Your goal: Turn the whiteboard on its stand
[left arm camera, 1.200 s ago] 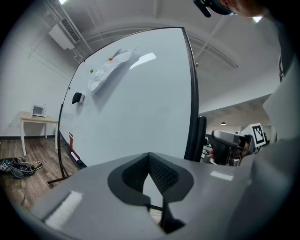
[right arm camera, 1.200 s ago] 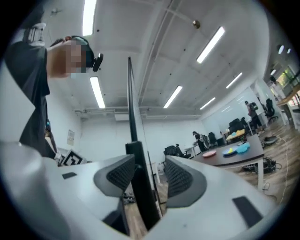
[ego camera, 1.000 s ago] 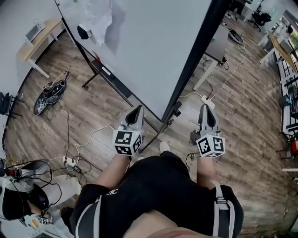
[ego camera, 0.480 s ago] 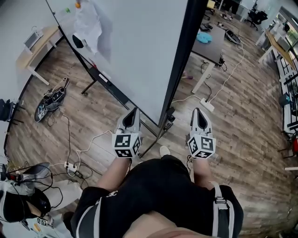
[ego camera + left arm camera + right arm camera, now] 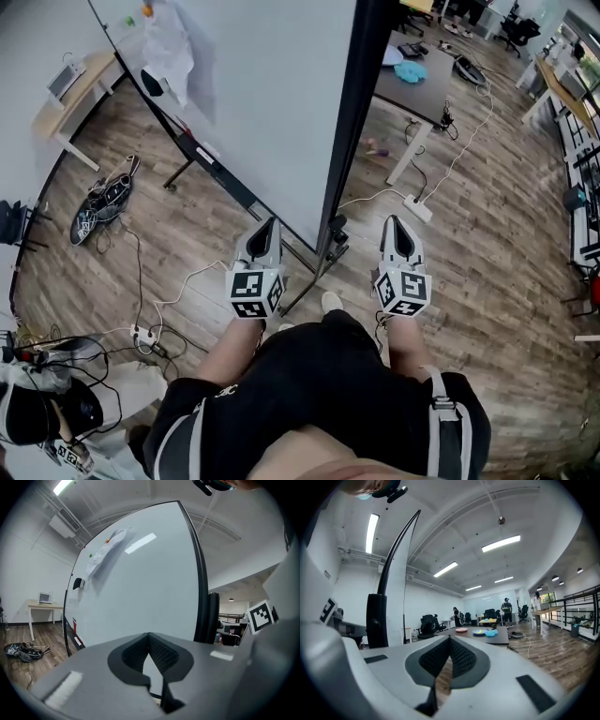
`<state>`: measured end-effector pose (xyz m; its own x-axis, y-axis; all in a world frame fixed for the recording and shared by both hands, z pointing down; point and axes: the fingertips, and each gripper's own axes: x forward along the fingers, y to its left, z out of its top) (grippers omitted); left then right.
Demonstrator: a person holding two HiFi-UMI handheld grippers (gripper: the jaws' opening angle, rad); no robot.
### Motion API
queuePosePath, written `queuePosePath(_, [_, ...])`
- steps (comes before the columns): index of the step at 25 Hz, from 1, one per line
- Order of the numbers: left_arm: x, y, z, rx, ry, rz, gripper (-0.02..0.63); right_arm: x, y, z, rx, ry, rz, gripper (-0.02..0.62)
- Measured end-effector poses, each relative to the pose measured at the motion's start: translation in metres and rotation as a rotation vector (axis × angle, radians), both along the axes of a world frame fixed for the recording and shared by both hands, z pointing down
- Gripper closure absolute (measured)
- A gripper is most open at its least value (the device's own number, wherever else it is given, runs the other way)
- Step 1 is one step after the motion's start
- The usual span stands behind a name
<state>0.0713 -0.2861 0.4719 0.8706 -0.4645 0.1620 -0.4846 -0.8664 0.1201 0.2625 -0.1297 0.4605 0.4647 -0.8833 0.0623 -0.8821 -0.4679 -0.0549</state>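
Observation:
The whiteboard [image 5: 272, 103] stands on its wheeled stand right in front of me, its black side edge [image 5: 349, 122] turned almost straight toward me. A sheet of paper [image 5: 178, 52] hangs on the white face. My left gripper [image 5: 269, 225] is shut and empty, pointing at the board's lower corner without touching it. In the left gripper view the white face [image 5: 140, 583] fills the picture beyond the shut left gripper [image 5: 149, 637]. My right gripper [image 5: 396, 223], shut and empty, sits right of the edge. In the right gripper view the board's edge [image 5: 396, 559] rises left of the right gripper [image 5: 450, 640].
The stand's foot and castor [image 5: 335, 230] lie between the two grippers. Shoes [image 5: 101, 194], cables and a power strip [image 5: 141, 330] litter the floor at the left. A small desk [image 5: 70, 80] stands far left, a dark table [image 5: 427, 84] and another power strip [image 5: 419, 208] at the right.
The board's black edge has swung from slanting up to the right to nearly vertical, facing me. Both grippers stayed shut; the right one shifted a little left.

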Motion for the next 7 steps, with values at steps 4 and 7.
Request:
queuePosePath(4, [-0.0010, 0.0038, 0.0069, -0.010, -0.013, 0.007, 0.597, -0.0007, 0.0018, 0.0052, -0.005, -0.003, 0.007, 0.589])
queuePosePath(7, [-0.0034, 0.0074, 0.0100, -0.011, -0.019, 0.010, 0.597, -0.0067, 0.0044, 0.0087, -0.009, 0.005, 0.001, 0.589])
